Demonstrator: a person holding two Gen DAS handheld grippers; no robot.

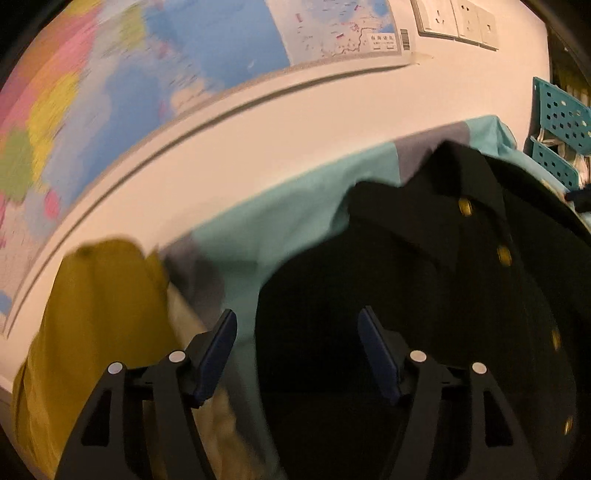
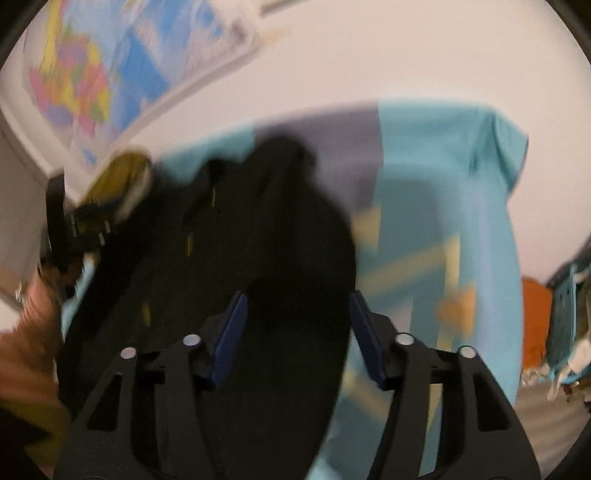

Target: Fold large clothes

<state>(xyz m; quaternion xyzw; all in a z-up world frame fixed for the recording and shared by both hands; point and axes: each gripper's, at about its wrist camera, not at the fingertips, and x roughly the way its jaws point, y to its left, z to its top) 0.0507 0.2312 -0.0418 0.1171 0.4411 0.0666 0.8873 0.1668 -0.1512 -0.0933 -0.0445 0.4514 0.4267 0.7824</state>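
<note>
A pale wall point(image 1: 332, 110) backs the scene, with a colourful map point(image 1: 129, 74) pinned across it and a row of white sockets point(image 1: 456, 20) up at the top right of the left wrist view. Below that, a teal and grey sheet point(image 1: 295, 206) covers the work surface, and on it lies the black buttoned coat point(image 1: 424, 277), collar toward the wall, gold buttons point(image 1: 503, 255) running down its front. To the coat's left, a mustard-yellow garment point(image 1: 99, 314) sits heaped near the wall. A teal perforated basket point(image 1: 561, 125) stands off at the right edge. The left gripper point(image 1: 297, 354) hovers over the coat's edge, jaws standing well apart, nothing between the blue pads. Over on the right wrist view, blurred, the right gripper point(image 2: 297, 336) is above the same coat point(image 2: 258, 240), jaws parted with dark cloth seen behind the gap but the pads not pressing on it. At the far left of that view, a hand point(image 2: 33, 325) shows beside a blurred black frame.
</note>
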